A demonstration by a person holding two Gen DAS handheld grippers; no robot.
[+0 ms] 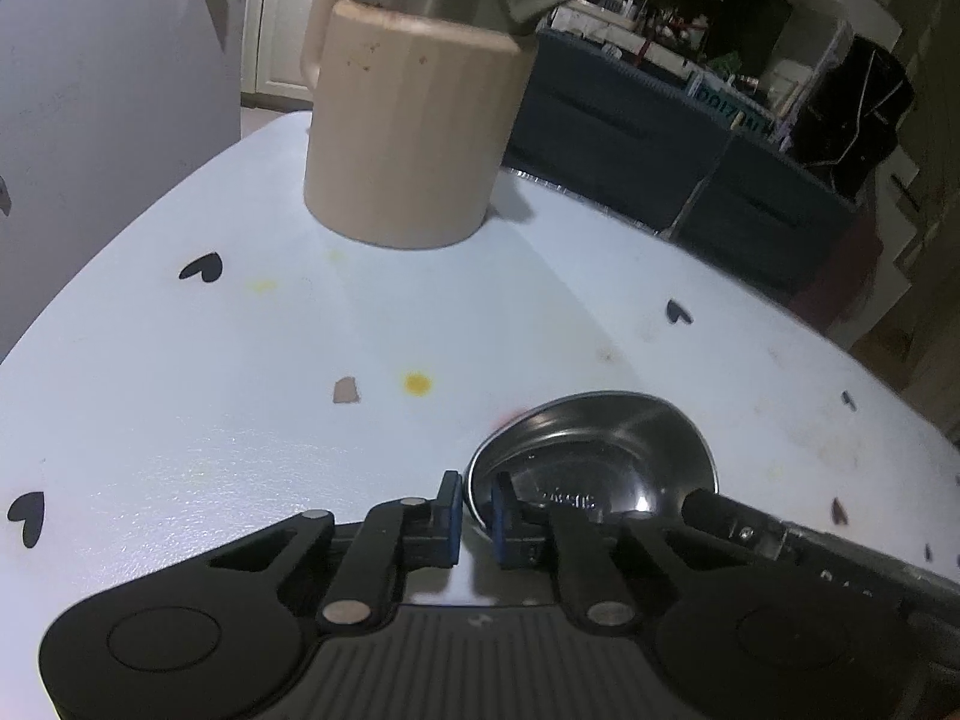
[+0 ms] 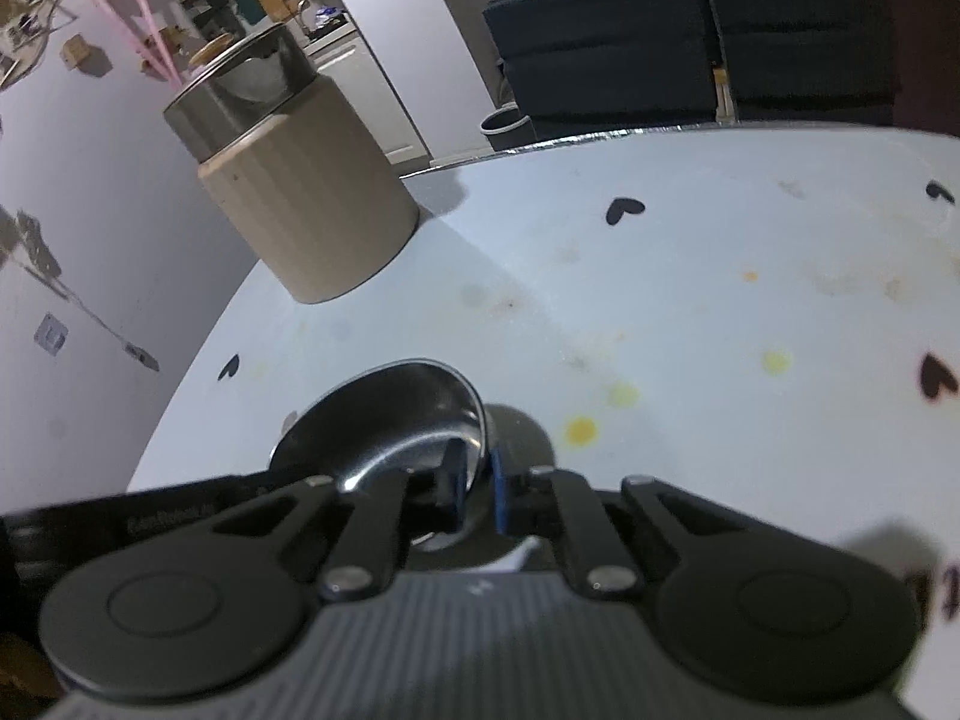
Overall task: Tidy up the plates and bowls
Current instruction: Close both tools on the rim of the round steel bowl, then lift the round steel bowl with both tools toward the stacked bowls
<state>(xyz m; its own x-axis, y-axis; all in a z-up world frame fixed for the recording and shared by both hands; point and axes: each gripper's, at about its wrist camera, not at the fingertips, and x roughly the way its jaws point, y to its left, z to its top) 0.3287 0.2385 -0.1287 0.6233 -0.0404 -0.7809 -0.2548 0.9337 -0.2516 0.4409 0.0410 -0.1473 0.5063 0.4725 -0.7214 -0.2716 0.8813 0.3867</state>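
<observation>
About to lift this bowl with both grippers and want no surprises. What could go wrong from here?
1. Both grippers, left and right, pinch only the thin rim of the steel bowl; it may slip or tilt.
2. Uneven lifting could twist it loose.
3. The beige container stands just ahead; a forward swing might hit it.

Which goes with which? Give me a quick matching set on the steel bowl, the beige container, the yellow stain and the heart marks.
1. steel bowl
2. beige container
3. yellow stain
4. heart marks

a. scattered dark prints on the tablecloth
b. standing upright at the far edge
c. rim clamped on opposite sides by the left gripper and right gripper
d. small round spot on the cloth

Pairs: 1-c, 2-b, 3-d, 4-a
</observation>
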